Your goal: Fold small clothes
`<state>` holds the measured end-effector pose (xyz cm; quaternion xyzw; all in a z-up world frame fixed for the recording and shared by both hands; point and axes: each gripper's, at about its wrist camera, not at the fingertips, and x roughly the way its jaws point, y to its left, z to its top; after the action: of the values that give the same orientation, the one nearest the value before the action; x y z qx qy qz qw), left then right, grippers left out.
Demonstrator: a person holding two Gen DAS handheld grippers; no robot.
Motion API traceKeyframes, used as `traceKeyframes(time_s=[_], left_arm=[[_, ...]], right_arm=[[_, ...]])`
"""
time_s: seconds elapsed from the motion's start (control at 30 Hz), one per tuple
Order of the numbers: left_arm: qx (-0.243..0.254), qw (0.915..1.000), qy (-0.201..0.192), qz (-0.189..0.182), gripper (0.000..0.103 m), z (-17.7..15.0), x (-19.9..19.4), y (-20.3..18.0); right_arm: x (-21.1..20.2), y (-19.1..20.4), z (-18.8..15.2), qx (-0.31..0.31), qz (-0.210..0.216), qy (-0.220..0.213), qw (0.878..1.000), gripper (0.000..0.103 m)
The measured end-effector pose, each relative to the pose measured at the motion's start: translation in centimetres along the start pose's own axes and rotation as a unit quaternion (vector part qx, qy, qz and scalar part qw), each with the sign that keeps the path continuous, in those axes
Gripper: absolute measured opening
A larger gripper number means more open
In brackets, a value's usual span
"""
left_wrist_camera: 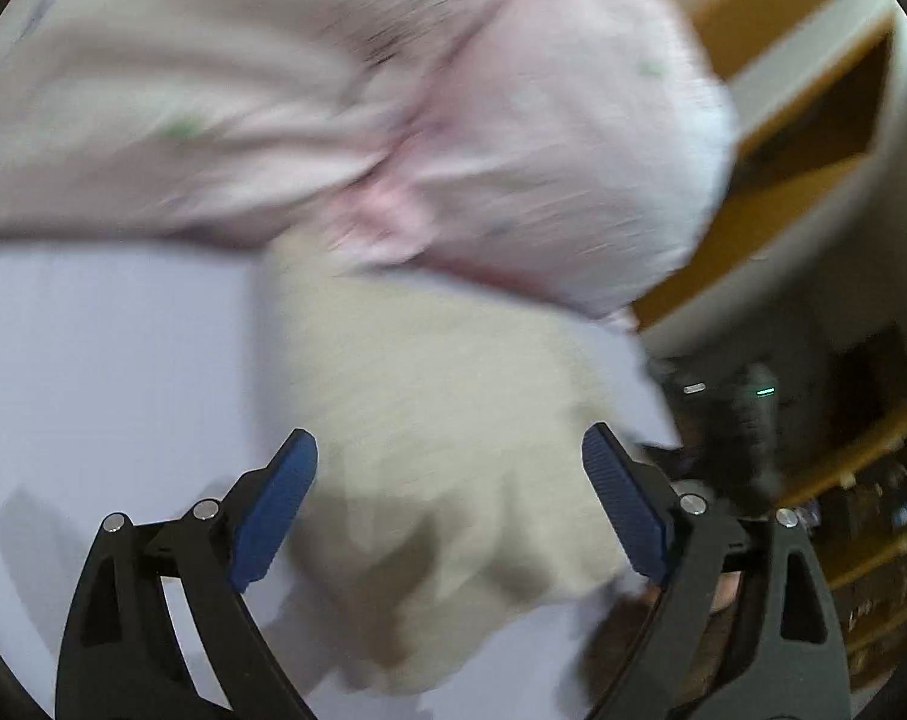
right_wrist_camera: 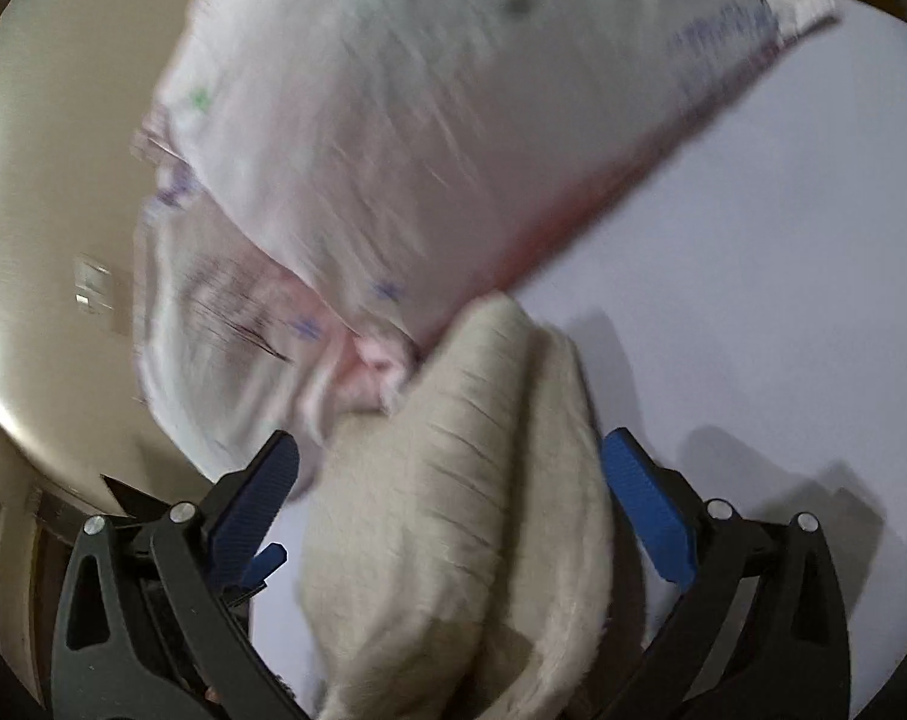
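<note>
A cream fleece garment lies on the white table, blurred by motion. My left gripper is open, its blue pads on either side of the cream cloth. A pale pink patterned garment lies behind it, touching the cream one. In the right wrist view the cream garment runs between the pads of my right gripper, which is open around it. The pink garment fills the upper part of that view, partly over the table edge.
The white table surface extends to the right in the right wrist view. Wooden shelving and dark furniture stand beyond the table in the left wrist view. A beige floor shows past the table edge.
</note>
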<state>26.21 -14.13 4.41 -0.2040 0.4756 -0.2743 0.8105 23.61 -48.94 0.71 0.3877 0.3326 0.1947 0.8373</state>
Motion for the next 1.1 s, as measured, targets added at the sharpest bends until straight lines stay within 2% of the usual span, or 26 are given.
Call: traceKeyframes(time_s=[0.1, 0.17, 0.27, 0.3, 0.33, 0.37, 0.4, 0.43, 0.47, 0.5, 0.53, 0.6, 0.63, 0.7, 0.77, 0.8, 0.83, 0.87, 0.93, 0.97, 1.03, 1.07, 1.1], left_arm=[[-0.028, 0.9989, 0.038, 0.008, 0.091, -0.9, 2.1, 2.1], [-0.028, 0.9983, 0.050, 0.003, 0.091, -1.5, 3.6, 1.9], [-0.021, 0.9980, 0.060, -0.005, 0.091, -2.2, 4.8, 0.9], [-0.021, 0.9980, 0.059, -0.006, 0.093, -2.2, 5.4, 0.7], [-0.018, 0.9987, 0.048, -0.006, 0.095, -1.7, 5.7, 0.7], [-0.011, 0.9992, 0.039, -0.005, 0.095, -1.8, 6.0, 0.5], [0.001, 0.9994, 0.034, -0.003, 0.092, -2.0, 6.0, 0.3], [0.017, 0.9992, 0.035, 0.006, 0.077, -1.9, 6.2, 0.2], [0.020, 0.9991, 0.038, 0.005, 0.071, -2.3, 5.2, 0.5], [0.014, 0.9989, 0.041, -0.016, 0.056, -2.3, 4.1, 1.3], [0.012, 0.9982, 0.045, -0.038, 0.048, -2.2, 2.9, 2.1], [0.028, 0.9980, 0.034, -0.046, 0.046, -2.7, -0.1, 3.2], [0.046, 0.9984, 0.017, -0.029, 0.046, -3.1, -1.9, 3.6], [0.076, 0.9971, -0.006, 0.004, 0.046, -3.7, -4.3, 4.4], [0.083, 0.9957, -0.008, 0.039, 0.049, -4.2, -5.3, 5.9], [0.078, 0.9957, -0.003, 0.049, 0.055, -4.3, -5.3, 6.6], [0.070, 0.9959, -0.001, 0.058, 0.062, -4.4, -5.2, 7.2], [0.069, 0.9956, -0.010, 0.063, 0.066, -4.5, -5.6, 7.4], [0.084, 0.9902, -0.063, 0.092, 0.078, -4.8, -7.5, 6.7], [0.096, 0.9860, -0.093, 0.100, 0.081, -5.0, -8.6, 5.9], [0.112, 0.9834, -0.120, 0.078, 0.085, -5.3, -9.7, 4.3], [0.121, 0.9832, -0.121, 0.063, 0.086, -5.3, -9.5, 3.2], [0.135, 0.9828, -0.115, 0.053, 0.086, -5.4, -8.7, 2.0]], right_arm=[[1.4, -0.3, -0.4, -0.001, -0.019, 0.028, 0.999, 0.101], [2.3, -0.3, -0.8, -0.007, -0.029, 0.046, 0.998, 0.101], [2.7, 0.4, -1.4, -0.032, -0.039, 0.049, 0.998, 0.098], [3.0, 0.5, -1.7, -0.041, -0.037, 0.052, 0.997, 0.085], [3.3, 0.8, -1.9, -0.043, -0.034, 0.058, 0.997, 0.062], [3.6, 0.9, -2.1, -0.049, -0.035, 0.060, 0.996, 0.059], [3.5, 1.0, -2.4, -0.053, -0.026, 0.056, 0.997, 0.048], [3.3, 1.0, -2.4, -0.053, -0.015, 0.056, 0.997, 0.044], [3.1, 1.1, -2.4, -0.049, 0.003, 0.053, 0.997, 0.040], [3.0, 1.1, -2.6, -0.047, 0.015, 0.050, 0.998, 0.038], [2.9, 1.4, -2.8, -0.050, 0.035, 0.051, 0.997, 0.037], [3.6, 3.1, -3.9, -0.068, 0.090, 0.076, 0.991, 0.034], [4.4, 4.3, -4.9, -0.084, 0.104, 0.096, 0.986, 0.034], [6.1, 6.5, -6.6, -0.121, 0.095, 0.121, 0.981, 0.034], [7.5, 8.2, -7.8, -0.159, 0.063, 0.133, 0.976, 0.046], [7.7, 8.7, -8.1, -0.172, 0.042, 0.130, 0.976, 0.057], [7.5, 8.8, -8.0, -0.177, 0.018, 0.120, 0.977, 0.062], [6.2, 8.5, -7.7, -0.170, -0.001, 0.089, 0.981, 0.062], [3.3, 8.1, -7.3, -0.159, 0.009, 0.037, 0.987, 0.062], [2.0, 8.3, -7.4, -0.160, 0.024, 0.019, 0.987, 0.062], [1.2, 9.3, -8.0, -0.179, 0.039, 0.024, 0.983, 0.059], [1.8, 10.1, -8.3, -0.193, 0.029, 0.037, 0.980, 0.058], [2.6, 10.6, -8.8, -0.207, 0.006, 0.054, 0.977, 0.053]])
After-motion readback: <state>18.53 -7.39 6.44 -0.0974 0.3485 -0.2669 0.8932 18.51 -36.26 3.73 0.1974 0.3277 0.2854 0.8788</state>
